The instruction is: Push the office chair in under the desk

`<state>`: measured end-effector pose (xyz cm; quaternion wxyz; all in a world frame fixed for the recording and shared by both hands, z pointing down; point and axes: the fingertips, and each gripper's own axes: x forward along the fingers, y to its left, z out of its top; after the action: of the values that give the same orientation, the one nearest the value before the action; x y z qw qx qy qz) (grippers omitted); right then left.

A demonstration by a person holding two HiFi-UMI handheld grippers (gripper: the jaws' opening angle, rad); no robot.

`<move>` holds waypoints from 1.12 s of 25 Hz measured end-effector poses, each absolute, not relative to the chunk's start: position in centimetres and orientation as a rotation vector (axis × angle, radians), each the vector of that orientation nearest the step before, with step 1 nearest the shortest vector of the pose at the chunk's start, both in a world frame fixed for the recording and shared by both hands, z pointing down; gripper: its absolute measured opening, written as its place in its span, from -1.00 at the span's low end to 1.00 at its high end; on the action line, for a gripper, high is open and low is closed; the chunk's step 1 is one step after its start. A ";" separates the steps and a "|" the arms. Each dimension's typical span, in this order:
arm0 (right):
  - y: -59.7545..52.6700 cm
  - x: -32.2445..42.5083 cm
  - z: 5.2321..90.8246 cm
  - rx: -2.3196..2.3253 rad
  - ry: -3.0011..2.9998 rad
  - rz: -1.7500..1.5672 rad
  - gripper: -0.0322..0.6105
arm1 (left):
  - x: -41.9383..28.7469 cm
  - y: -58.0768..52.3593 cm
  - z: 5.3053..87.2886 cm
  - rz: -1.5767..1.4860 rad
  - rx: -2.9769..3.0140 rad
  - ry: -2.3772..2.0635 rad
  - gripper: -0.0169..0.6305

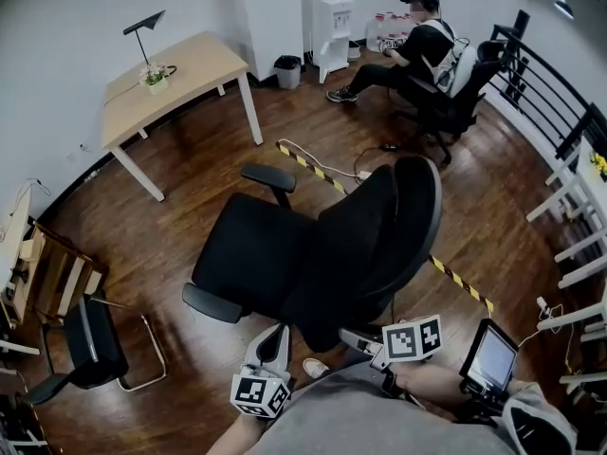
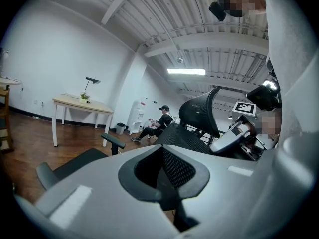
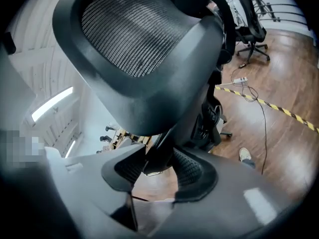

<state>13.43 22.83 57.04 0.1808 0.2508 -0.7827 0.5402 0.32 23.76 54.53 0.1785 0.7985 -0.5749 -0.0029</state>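
The black office chair (image 1: 275, 254) stands out on the wood floor, well apart from the desk (image 1: 204, 60). It is out past the desk's long front edge, and its seat faces that edge. Its back is toward the person holding the tools.

The right claw (image 3: 159, 171) is pinching a dark bar on the back of the chair, just under the big mesh headrest (image 3: 134, 39). The left claw (image 2: 162, 176) is pressed together with nothing in it. It points up at the low part of the chair back.

A small pot (image 1: 152, 81) sits near the middle of the desk's long back edge, by the wall, and a little green plant grows in it. A thin black lamp (image 1: 142, 27) stands just beside it. A dark bin (image 1: 287, 70) stands on the floor past the desk's far right corner. I cannot tell what is in it
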 end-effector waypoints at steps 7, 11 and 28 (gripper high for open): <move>25.8 11.3 57.1 0.527 -2.232 1.538 -0.39 | 0.3 24.3 54.7 0.013 2.255 -1.634 -0.95; 27.6 9.9 56.9 0.393 -2.243 1.537 -0.43 | -0.6 25.3 54.7 0.031 2.239 -1.660 -0.95; 31.5 5.5 56.0 0.079 -2.292 1.542 -0.88 | -4.9 29.4 53.7 0.100 2.122 -1.815 -0.95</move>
<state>5.53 31.50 55.96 0.1878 0.0280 -0.8146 0.5481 -4.94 29.38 53.74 0.1729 0.7481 -0.6397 0.0351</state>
